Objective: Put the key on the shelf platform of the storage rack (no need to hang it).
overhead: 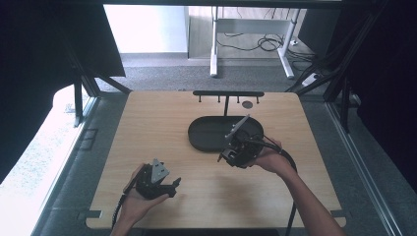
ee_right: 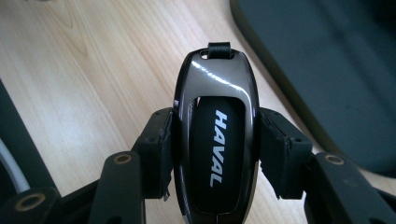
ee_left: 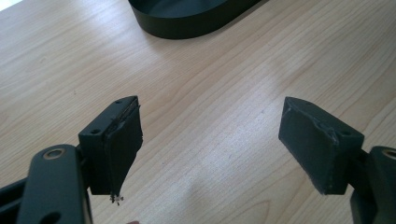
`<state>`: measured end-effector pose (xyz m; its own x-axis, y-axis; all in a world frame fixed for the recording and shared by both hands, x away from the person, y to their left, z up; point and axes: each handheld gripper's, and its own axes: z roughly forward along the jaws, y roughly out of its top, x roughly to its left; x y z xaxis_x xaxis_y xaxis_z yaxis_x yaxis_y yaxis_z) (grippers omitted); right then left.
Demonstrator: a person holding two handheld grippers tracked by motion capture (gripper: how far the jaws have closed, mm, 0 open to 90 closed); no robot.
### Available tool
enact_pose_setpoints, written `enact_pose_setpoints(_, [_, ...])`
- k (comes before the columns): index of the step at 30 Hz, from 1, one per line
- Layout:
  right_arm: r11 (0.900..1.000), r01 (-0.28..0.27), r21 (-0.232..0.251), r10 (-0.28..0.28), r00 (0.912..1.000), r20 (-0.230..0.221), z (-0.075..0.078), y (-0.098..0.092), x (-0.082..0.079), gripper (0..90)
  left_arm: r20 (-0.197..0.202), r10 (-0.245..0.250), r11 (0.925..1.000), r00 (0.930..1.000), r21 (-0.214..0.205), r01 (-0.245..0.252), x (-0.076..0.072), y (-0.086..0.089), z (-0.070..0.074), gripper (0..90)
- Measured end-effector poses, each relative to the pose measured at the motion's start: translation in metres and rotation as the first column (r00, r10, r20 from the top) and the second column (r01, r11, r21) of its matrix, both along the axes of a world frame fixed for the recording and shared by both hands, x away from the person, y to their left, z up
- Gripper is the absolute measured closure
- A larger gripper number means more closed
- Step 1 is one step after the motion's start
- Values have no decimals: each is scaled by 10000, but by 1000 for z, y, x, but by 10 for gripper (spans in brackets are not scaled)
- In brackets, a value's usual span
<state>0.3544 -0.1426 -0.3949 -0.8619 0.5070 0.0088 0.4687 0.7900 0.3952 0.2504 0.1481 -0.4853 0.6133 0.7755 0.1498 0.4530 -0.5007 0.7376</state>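
I have the right tongs [ee_right: 215,140] clamped on a glossy dark car key fob lettered HAVAL [ee_right: 215,135], one pad on each long edge, near the middle of its length. In the high view the right tongs [overhead: 239,147] hang just above the pale wooden worktop [overhead: 147,128], at the near rim of the shallow black oval tray [overhead: 206,132], so the fob sits beside the tray, not in it.

I judge the fob light and rigid, a hard shell that will not give under the pads. Its polished, curved sides look slippery, so I expect it could twist or squirt out if I squeeze off-centre. The hold across the narrow width, at the waist, seems the right one; the small black loop [ee_right: 219,49] at its far end is too slight to grip reliably.

My left tongs [ee_left: 210,140] stand wide apart and hold nothing, low over bare worktop, well apart from the fob; in the high view they [overhead: 169,187] rest near the front edge.
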Motion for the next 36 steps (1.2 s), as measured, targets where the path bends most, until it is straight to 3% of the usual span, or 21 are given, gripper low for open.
enact_pose_setpoints(11, [9997, 232, 117, -232, 9997, -15, 7, -1, 33, 497, -4, -26, 10000, 10000, 29, 26, 0, 0, 0, 219])
enact_pose_setpoints(13, [9996, 274, 120, -274, 9996, -12, 6, -1, 35, 497, -50, -88, 9999, 9999, -53, 88, 0, 0, 0, 219])
enact_pose_setpoints(15, [9993, 331, 159, -330, 9994, -46, 6, -1, 40, 496, -154, -226, 9989, 9996, -403, 220, -1, 0, 0, 219])
enact_pose_setpoints(19, [9985, 455, 303, -453, 9990, -64, 5, -2, 49, 497, -137, -287, 9986, 9995, -442, 281, -1, -1, 2, 220])
enact_pose_setpoints(21, [9985, 492, 238, -492, 9988, -36, 4, -2, 54, 497, -234, -457, 9962, 9987, -758, 438, -2, -1, 3, 221])
enact_pose_setpoints(30, [9970, 682, 378, -678, 9976, -108, 3, 8, 76, 496, -175, -463, 9968, 9988, -667, 451, -3, -3, 2, 222])
enact_pose_setpoints(36, [9941, 1040, 313, -1044, 9945, 119, 0, 10, 91, 497, -195, -480, 9964, 9987, -716, 465, -3, -1, 3, 222])
